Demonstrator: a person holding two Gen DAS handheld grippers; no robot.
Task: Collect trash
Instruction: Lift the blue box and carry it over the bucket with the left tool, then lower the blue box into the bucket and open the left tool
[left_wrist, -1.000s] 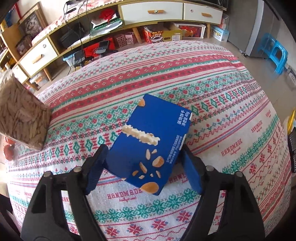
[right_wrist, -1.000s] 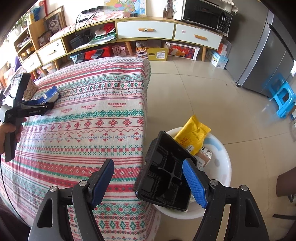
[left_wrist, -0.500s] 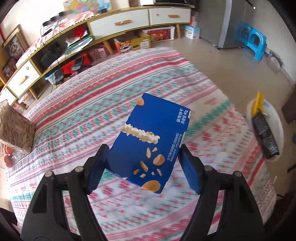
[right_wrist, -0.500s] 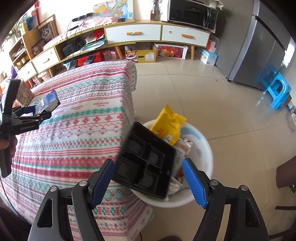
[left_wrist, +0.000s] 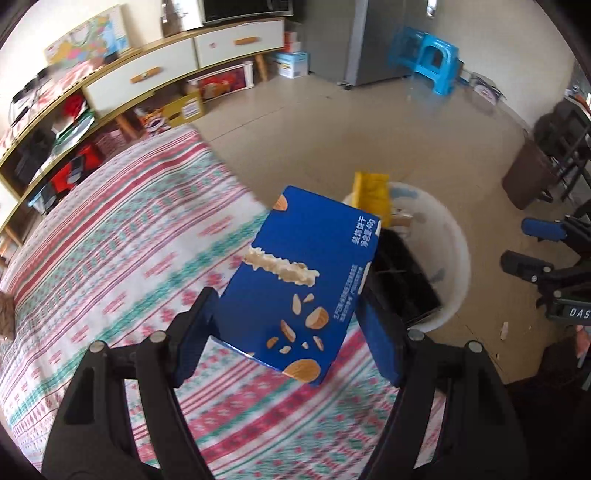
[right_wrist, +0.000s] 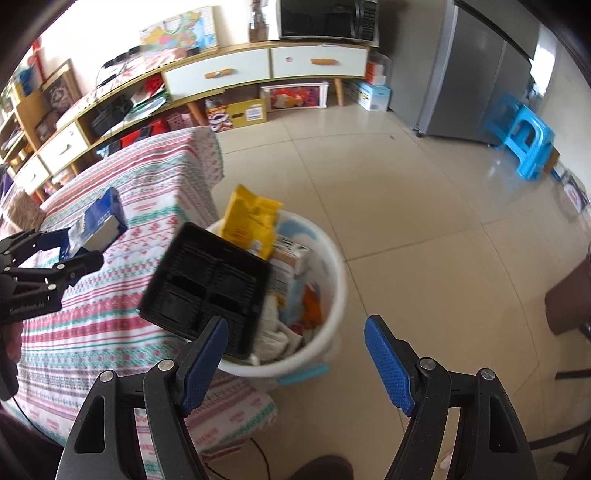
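My left gripper (left_wrist: 286, 301) is shut on a blue snack box (left_wrist: 306, 266), which it holds tilted above the edge of the cloth-covered table (left_wrist: 110, 240), close to the white bin (left_wrist: 458, 243). In the right wrist view the same box (right_wrist: 101, 218) sits in the left gripper (right_wrist: 79, 243) at the far left. My right gripper (right_wrist: 295, 328) hangs open over the bin (right_wrist: 332, 266), nothing between its pads. A black plastic tray (right_wrist: 207, 280) leans across the bin's left rim, beside a yellow bag (right_wrist: 251, 218) and other wrappers.
The bin stands on the tiled floor against the table's corner. A blue stool (right_wrist: 524, 133) and a grey fridge (right_wrist: 472, 74) are at the back right, a long low cabinet (right_wrist: 258, 70) along the back wall. A brown woven box (right_wrist: 22, 212) sits on the table's far left.
The left gripper has carried the blue box from over the middle of the table to its edge by the bin. The right gripper has slid right, leaving the black tray on the bin.
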